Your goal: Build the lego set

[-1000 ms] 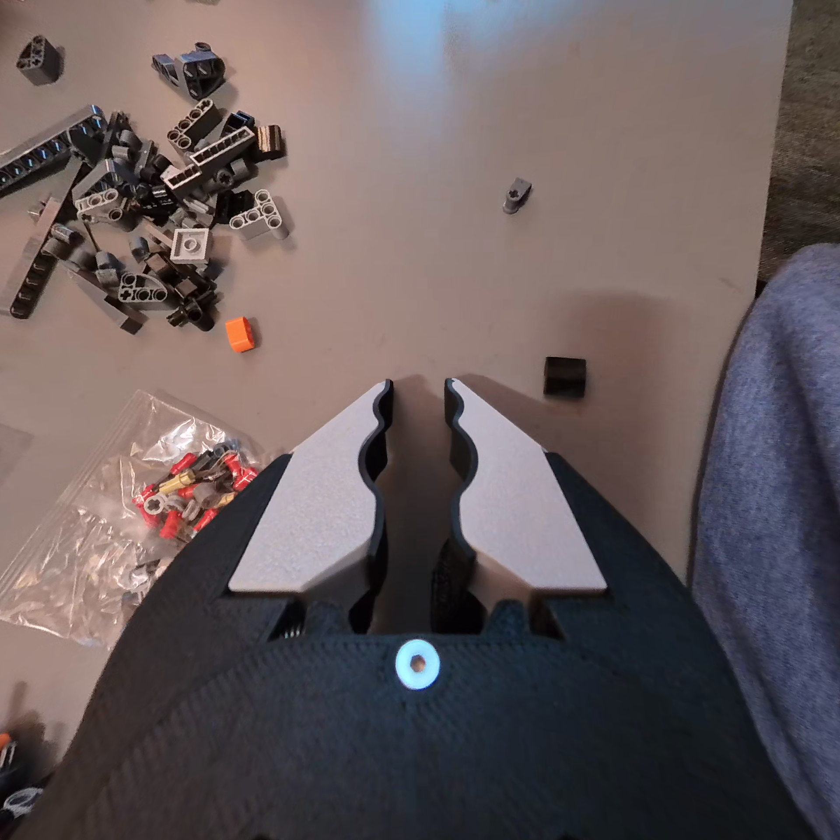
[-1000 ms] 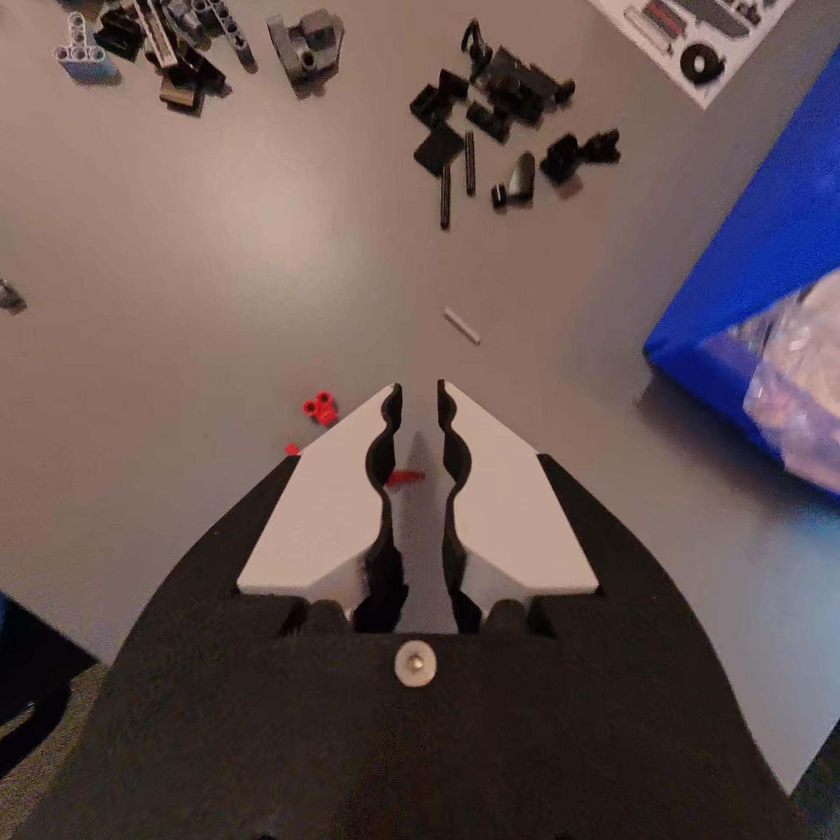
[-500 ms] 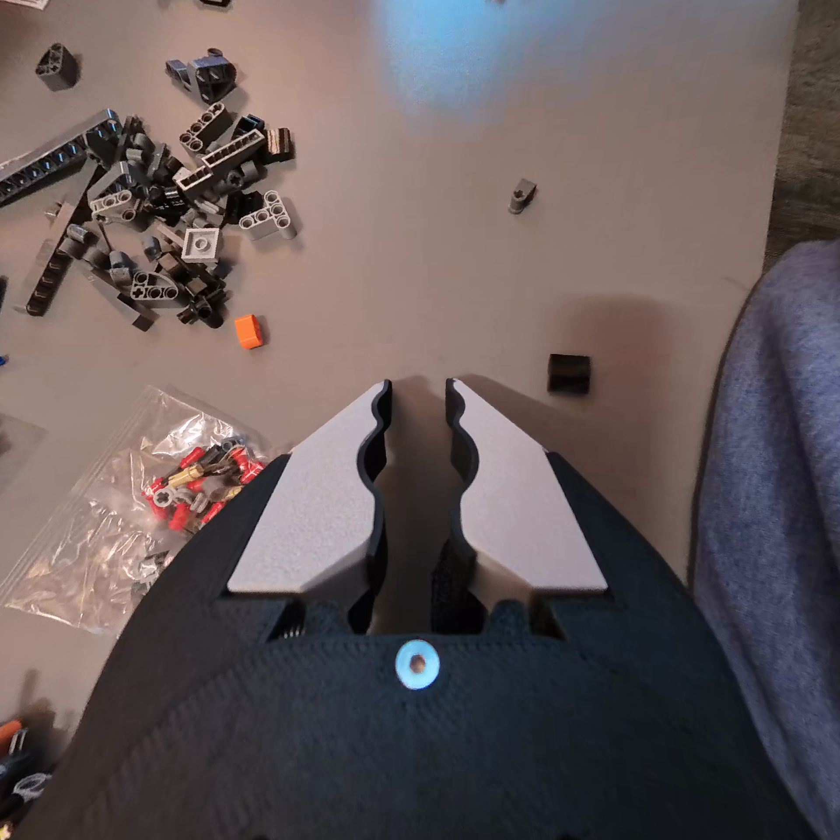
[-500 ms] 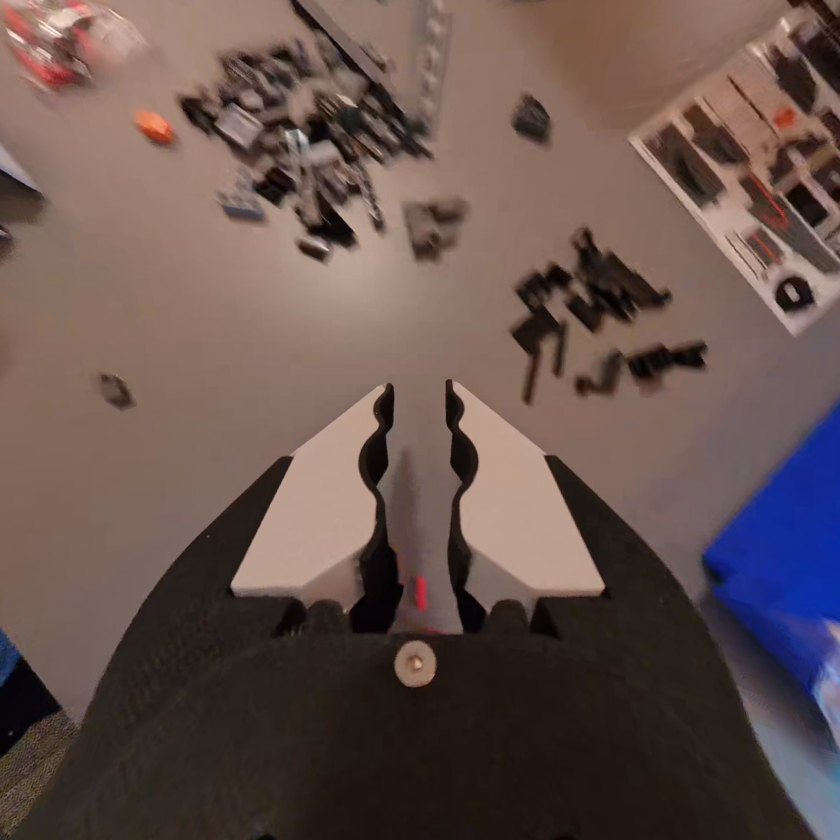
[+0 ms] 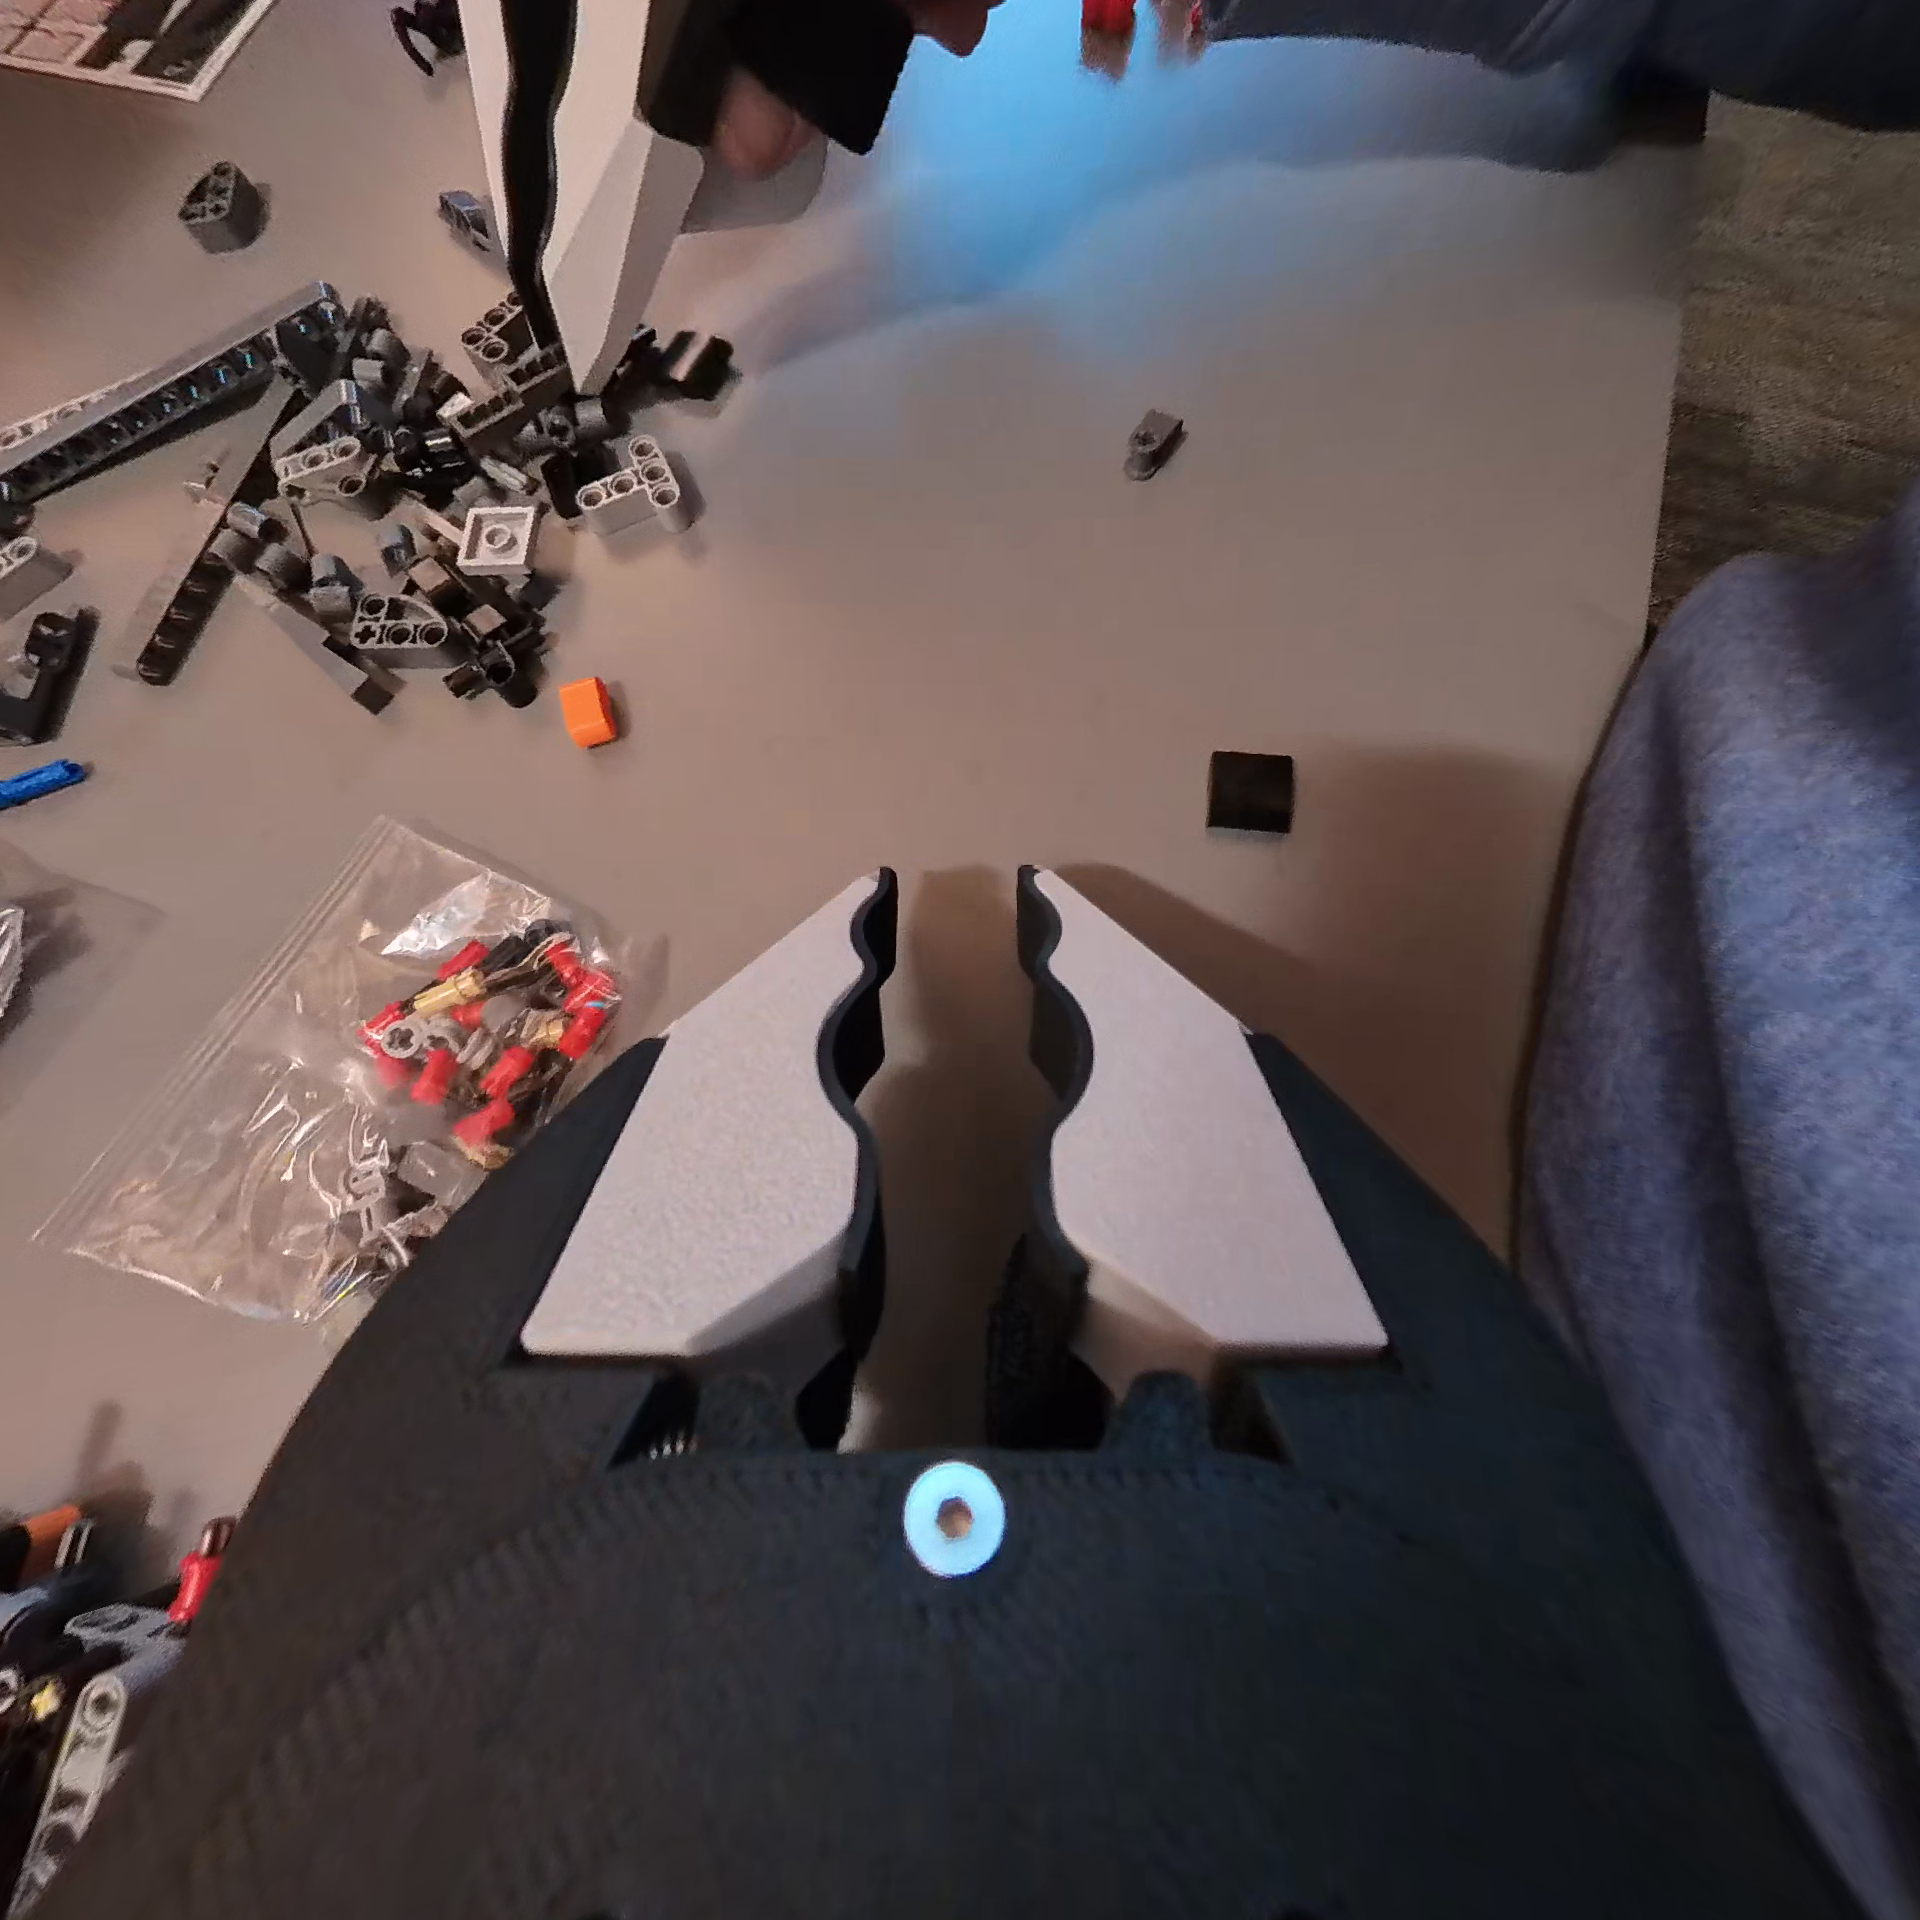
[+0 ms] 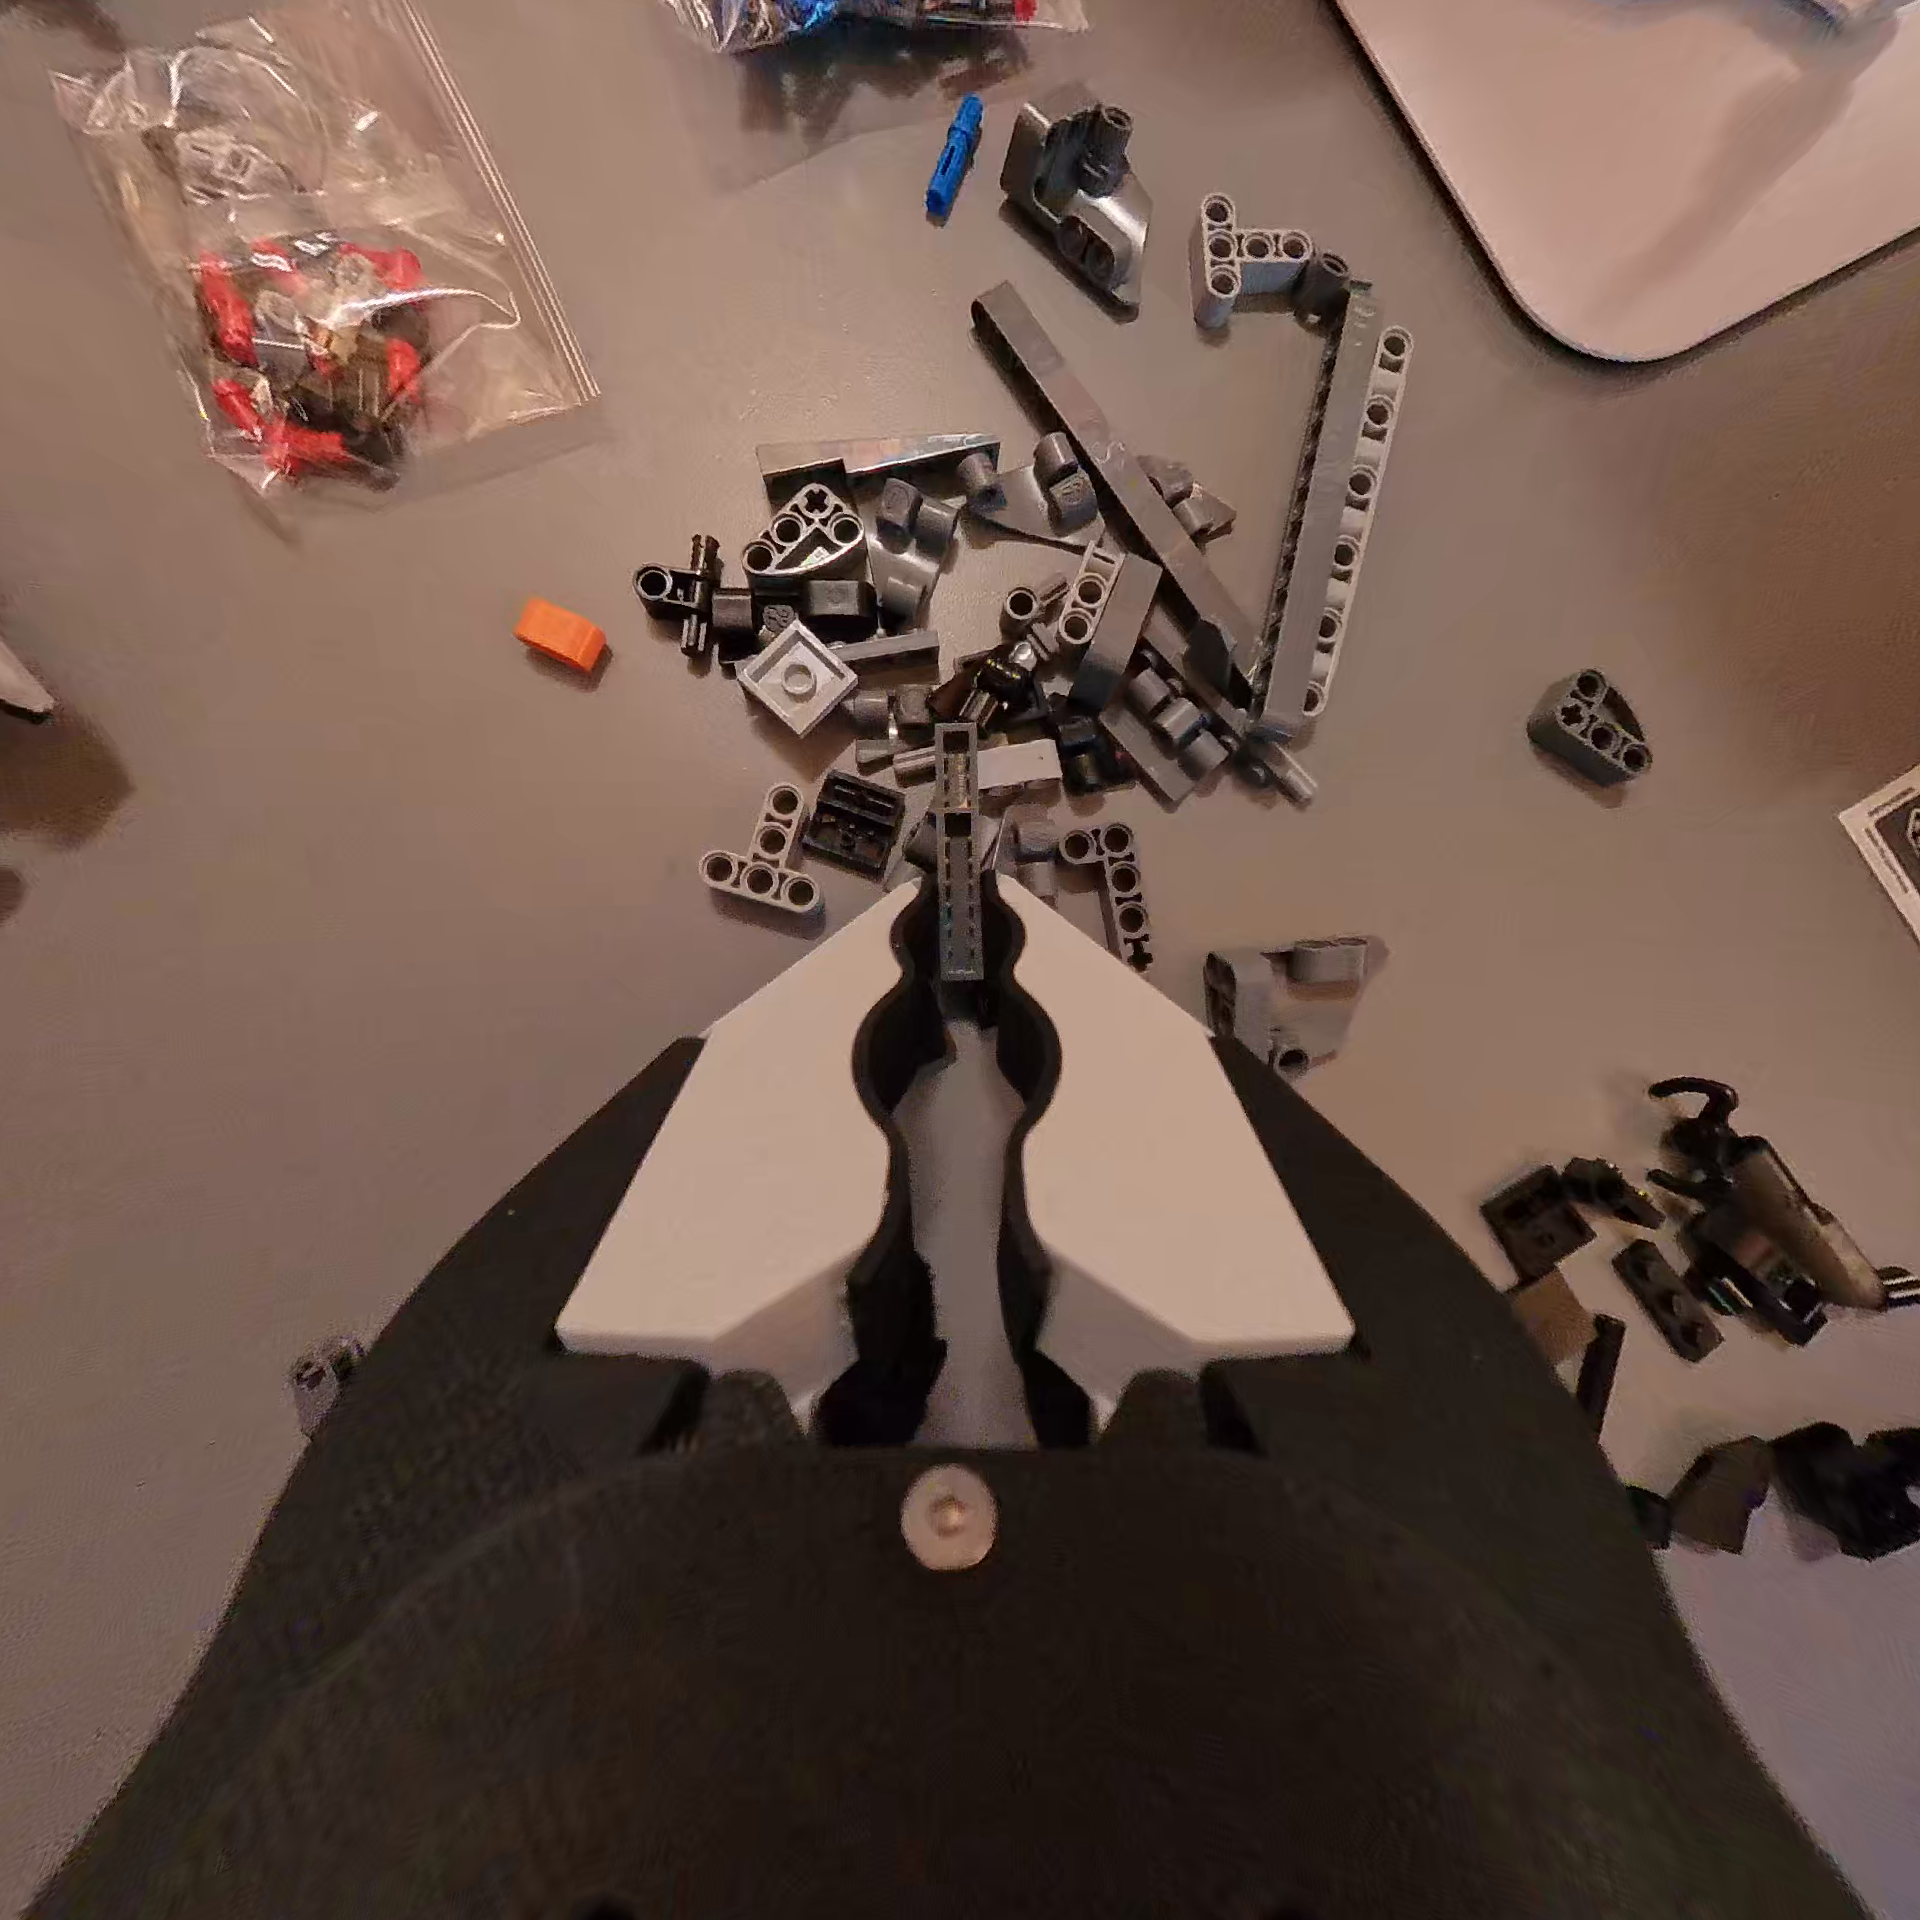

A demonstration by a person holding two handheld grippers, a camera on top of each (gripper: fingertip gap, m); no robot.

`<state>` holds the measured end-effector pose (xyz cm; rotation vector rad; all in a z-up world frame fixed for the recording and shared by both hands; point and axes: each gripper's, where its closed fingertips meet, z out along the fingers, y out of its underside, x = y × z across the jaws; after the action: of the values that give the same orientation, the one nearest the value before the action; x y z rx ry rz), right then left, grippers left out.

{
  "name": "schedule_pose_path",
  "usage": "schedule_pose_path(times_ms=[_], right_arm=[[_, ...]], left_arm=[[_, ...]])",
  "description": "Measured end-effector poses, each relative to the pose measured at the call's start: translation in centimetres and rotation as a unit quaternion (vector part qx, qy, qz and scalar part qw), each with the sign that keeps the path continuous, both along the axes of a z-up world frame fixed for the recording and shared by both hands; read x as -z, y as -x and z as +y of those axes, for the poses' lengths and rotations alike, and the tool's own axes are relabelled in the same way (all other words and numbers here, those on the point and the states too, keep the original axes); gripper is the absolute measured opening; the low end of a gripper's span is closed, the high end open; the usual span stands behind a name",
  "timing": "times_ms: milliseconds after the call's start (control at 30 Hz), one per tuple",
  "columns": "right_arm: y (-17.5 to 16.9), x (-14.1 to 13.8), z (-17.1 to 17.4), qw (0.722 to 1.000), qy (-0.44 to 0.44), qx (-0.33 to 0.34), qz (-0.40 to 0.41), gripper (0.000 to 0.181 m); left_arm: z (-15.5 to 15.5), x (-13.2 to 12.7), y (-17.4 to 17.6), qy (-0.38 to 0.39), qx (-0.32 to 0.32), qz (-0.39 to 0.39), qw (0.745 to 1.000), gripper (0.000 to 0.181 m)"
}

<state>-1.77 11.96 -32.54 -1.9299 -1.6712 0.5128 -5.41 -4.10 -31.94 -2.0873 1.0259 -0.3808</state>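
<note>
We judge the step is picking a long grey studded plastic brick (image 6: 958,852) out of the loose pile of grey and black lego parts (image 6: 1049,623) on the grey worktop (image 6: 364,831); we should lift it straight and slowly so neighbours stay put. The right gripper (image 6: 958,883) has its fingers (image 6: 1049,935) nearly together, pinching that brick. The left gripper (image 5: 956,883) hovers empty, fingers (image 5: 1049,925) slightly parted.
</note>
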Motion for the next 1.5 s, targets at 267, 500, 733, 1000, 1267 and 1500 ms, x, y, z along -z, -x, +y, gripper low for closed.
schedule_pose_path(times_ms=[267,500,733,1000,1267,1500], right_arm=[[-0.8,-2.2,0.5,0.999,0.023,0.018,0.037,0.005],[-2.2,-3.4,6.3,0.996,0.005,0.09,0.019,0.005],[0.7,-1.6,9.9,0.993,0.04,0.107,0.002,0.005],[0.8,-1.6,11.0,0.993,0.02,0.116,-0.028,0.017],[-3.7,-3.0,11.5,0.99,0.024,0.126,-0.061,0.016],[-1.2,-1.1,12.3,0.995,-0.008,0.078,-0.068,0.016]], left_arm=[[-0.2,-0.4,0.6,-0.007,0.0,-0.011,1.0,0.02],[-0.2,-0.4,0.7,-0.006,0.001,-0.017,1.0,0.02],[-0.1,-0.6,0.9,-0.007,-0.003,-0.021,1.0,0.02],[0.1,-0.7,1.2,-0.002,-0.004,-0.038,0.999,0.02],[0.2,-0.9,1.5,0.0,-0.007,-0.05,0.999,0.02],[0.2,-0.7,1.5,-0.001,-0.006,-0.044,0.999,0.02]])
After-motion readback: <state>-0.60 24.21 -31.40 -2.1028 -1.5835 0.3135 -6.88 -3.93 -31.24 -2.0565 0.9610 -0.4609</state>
